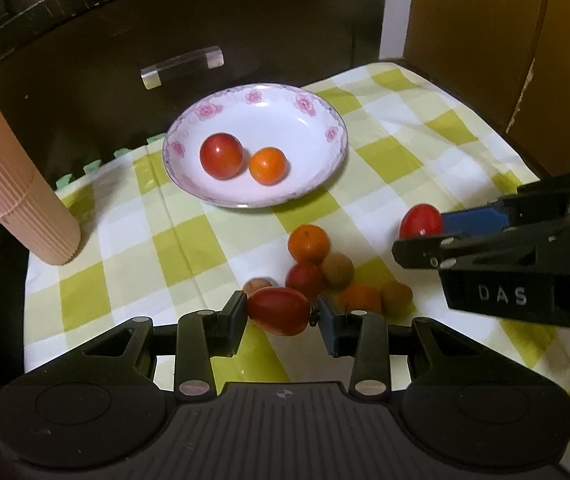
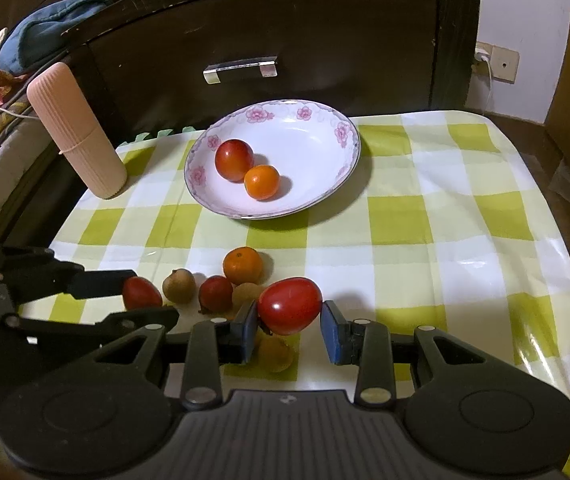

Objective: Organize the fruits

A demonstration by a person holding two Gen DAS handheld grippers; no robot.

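A white floral bowl [image 1: 317, 172] [image 2: 325, 196] on the checked cloth holds a red tomato [image 1: 221, 155] [image 2: 234, 159] and a small orange [image 1: 268, 165] [image 2: 261, 181]. My left gripper [image 1: 280, 312] [image 2: 147, 292] is shut on an oblong red tomato [image 1: 279, 310] [image 2: 141, 293], low over the cloth. My right gripper [image 2: 289, 322] [image 1: 425, 227] is shut on another red tomato [image 2: 289, 305] [image 1: 420, 221]. Between them lies a pile: an orange [image 1: 308, 243] [image 2: 242, 265], a small tomato [image 1: 304, 279] [image 2: 216, 292] and brown longans [image 1: 337, 270] [image 2: 179, 285].
A ribbed pink cylinder [image 1: 13, 184] [image 2: 77, 128] stands at the cloth's left edge. A dark cabinet with a clear handle [image 1: 183, 65] [image 2: 241, 67] backs the table. The cloth [image 2: 445, 240] extends to the right.
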